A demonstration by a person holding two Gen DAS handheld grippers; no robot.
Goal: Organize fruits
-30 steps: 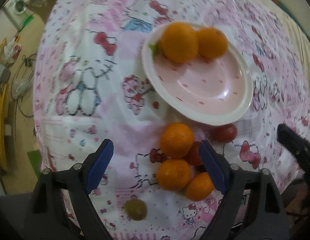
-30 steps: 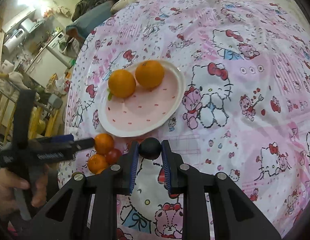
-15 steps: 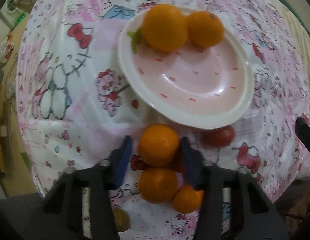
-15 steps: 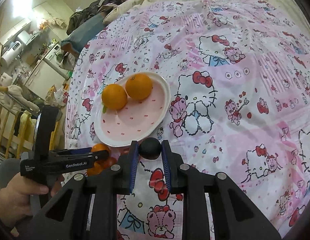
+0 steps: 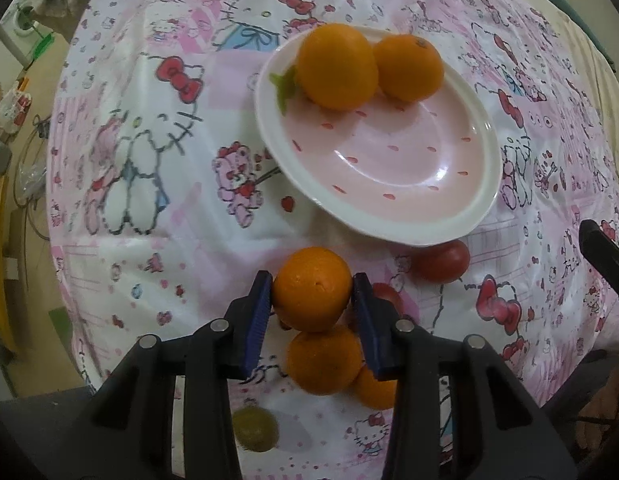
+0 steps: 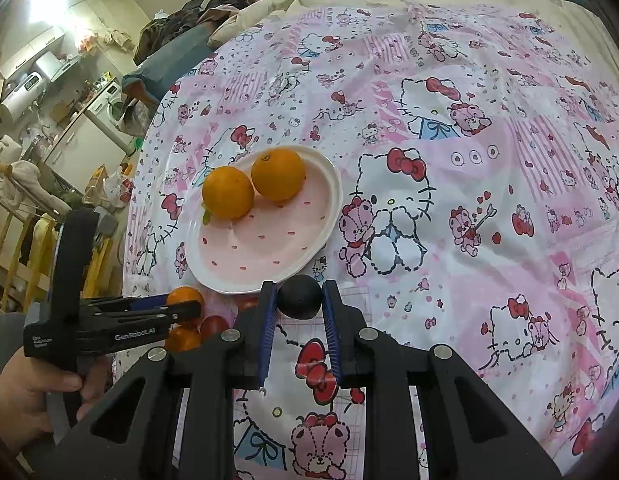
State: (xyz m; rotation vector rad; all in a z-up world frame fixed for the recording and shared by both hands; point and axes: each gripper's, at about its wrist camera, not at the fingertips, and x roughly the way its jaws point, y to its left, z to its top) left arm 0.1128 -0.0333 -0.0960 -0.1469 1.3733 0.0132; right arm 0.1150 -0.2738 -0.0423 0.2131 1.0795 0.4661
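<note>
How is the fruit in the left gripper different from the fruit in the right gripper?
The left gripper holds an orange; the right gripper holds a dark, nearly black fruit. The orange is bright and clearly bigger, so the left jaws stand wider apart than the right ones. The orange sits just above a cluster of other fruit; the dark fruit has none around it. Both are round and clamped between blue pads.
</note>
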